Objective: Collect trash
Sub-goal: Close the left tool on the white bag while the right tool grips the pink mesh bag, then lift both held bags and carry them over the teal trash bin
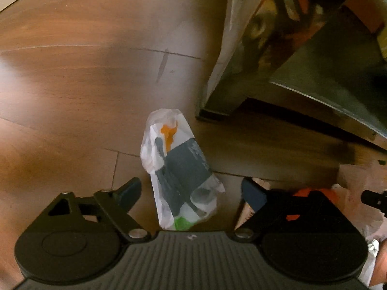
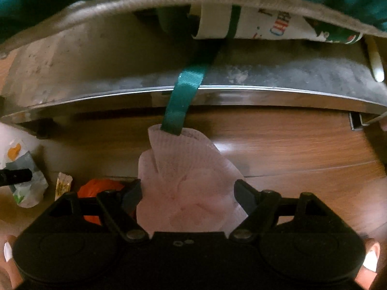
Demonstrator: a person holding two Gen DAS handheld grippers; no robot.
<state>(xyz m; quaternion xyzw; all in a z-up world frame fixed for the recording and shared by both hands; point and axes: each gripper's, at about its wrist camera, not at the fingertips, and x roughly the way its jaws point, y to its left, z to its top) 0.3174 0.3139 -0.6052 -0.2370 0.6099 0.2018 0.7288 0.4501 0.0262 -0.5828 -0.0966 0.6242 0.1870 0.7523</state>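
A crumpled white, grey and orange wrapper point(image 1: 180, 169) lies on the wooden floor between the fingers of my open left gripper point(image 1: 191, 193). The wrapper also shows at the left of the right wrist view point(image 2: 26, 181). A crumpled pale pink paper napkin point(image 2: 188, 186) lies between the fingers of my open right gripper point(image 2: 187, 195), which do not press on it. A small yellow sachet point(image 2: 63, 184) and an orange scrap point(image 2: 96, 191) lie on the floor left of the right gripper. The orange scrap shows in the left wrist view point(image 1: 314, 193) behind the right finger.
A low metal-edged furniture base point(image 2: 217, 91) stands just beyond the napkin, with a green strap point(image 2: 183, 96) hanging over it and printed cloth point(image 2: 278, 26) above. The same furniture point(image 1: 314, 72) fills the upper right of the left wrist view. Wooden floor point(image 1: 84, 84) lies to the left.
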